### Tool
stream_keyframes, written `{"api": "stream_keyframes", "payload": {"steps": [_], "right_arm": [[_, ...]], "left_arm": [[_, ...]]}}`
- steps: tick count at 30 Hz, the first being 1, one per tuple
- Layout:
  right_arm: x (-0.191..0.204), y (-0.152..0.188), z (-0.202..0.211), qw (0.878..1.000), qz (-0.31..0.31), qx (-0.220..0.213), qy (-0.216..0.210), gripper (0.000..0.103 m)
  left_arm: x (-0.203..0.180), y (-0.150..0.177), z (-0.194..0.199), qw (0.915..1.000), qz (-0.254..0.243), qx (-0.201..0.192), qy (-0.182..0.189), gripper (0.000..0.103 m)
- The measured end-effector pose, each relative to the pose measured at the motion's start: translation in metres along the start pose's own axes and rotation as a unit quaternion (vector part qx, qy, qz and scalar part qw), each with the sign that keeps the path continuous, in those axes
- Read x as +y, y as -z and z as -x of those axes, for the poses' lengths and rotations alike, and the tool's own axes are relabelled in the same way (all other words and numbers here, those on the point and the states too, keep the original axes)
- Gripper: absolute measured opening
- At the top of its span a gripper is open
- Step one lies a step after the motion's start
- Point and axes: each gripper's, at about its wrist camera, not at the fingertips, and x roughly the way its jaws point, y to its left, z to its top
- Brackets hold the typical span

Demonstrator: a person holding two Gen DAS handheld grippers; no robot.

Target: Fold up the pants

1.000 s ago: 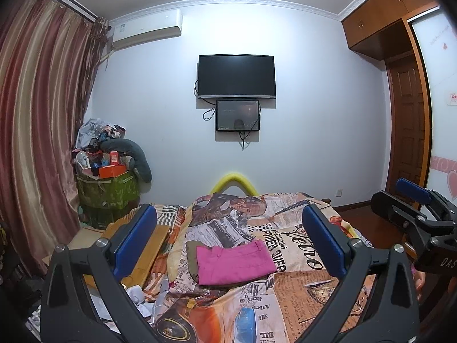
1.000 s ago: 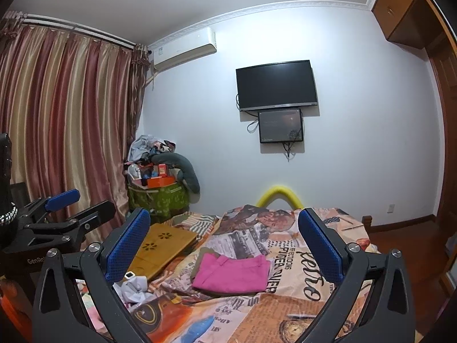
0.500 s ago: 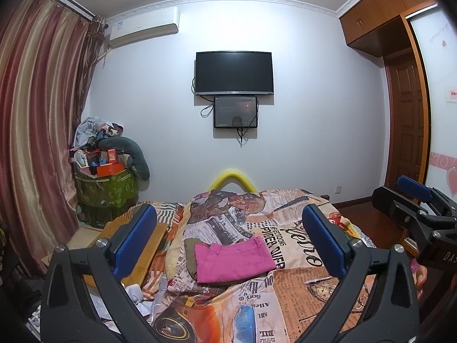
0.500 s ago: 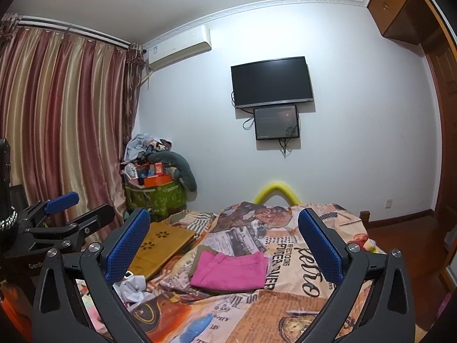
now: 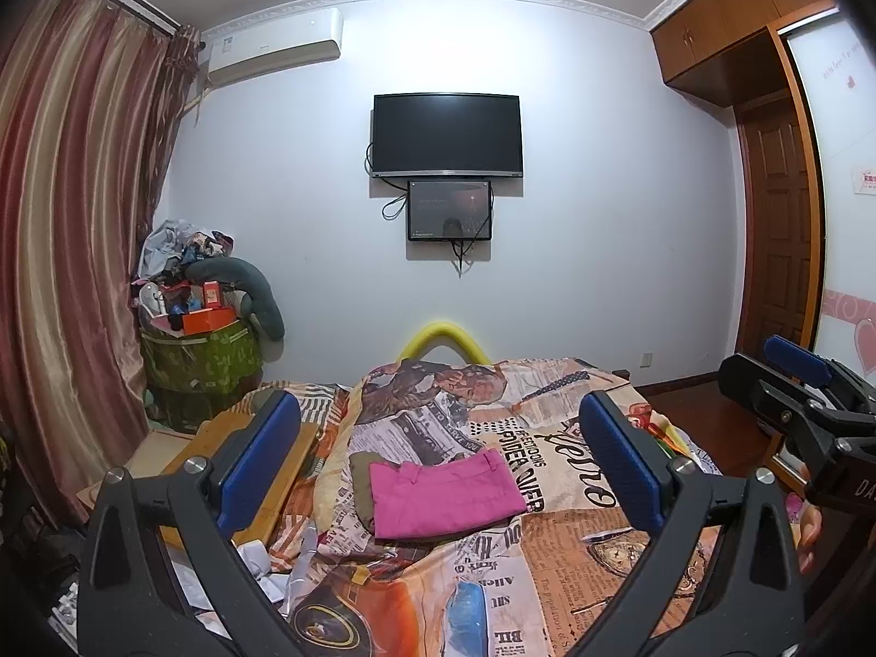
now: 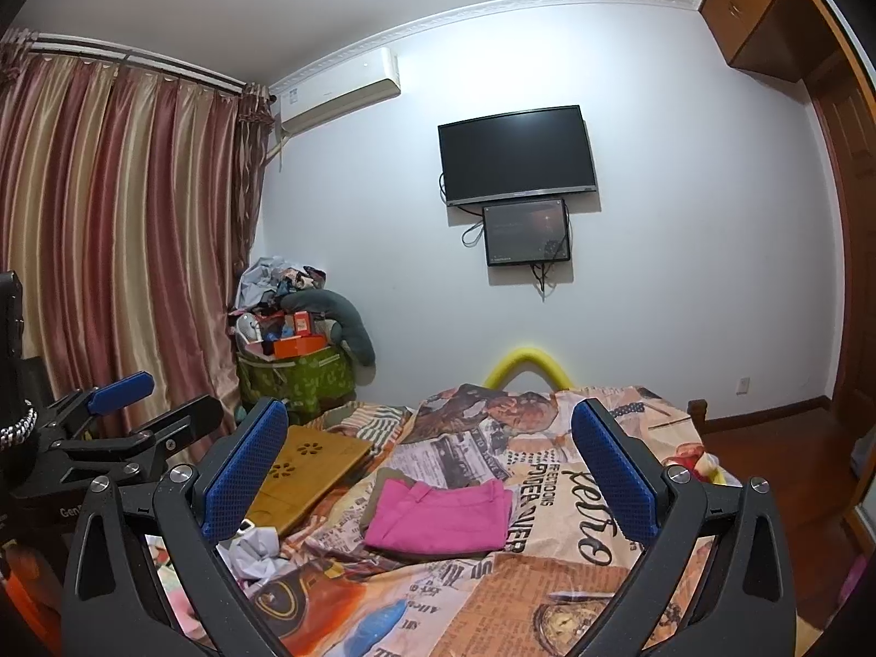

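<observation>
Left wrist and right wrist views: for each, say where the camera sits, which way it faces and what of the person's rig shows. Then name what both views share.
Left wrist: on the left gripper, held above the bed's near end, facing the TV wall; its own open blue fingers frame the folded pink pants; the right gripper shows at the right edge.
Right wrist: on the right gripper, facing the same wall from further right; the left gripper shows at the left edge.
Shared: pants, TV, patterned bedspread, curtain.
</observation>
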Motion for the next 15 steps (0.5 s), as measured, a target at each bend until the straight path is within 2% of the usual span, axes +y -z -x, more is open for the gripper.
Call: {"api": "stream_keyframes", "payload": {"steps": [15], "right_arm": [[0.0001,0.0001,0.0012,1.000,0.000,0.000,0.002,0.103]], "left_arm": [[-0.0022,0.0027,-0.0005,1.0000,0.002,0.004,0.003,0.103]]}}
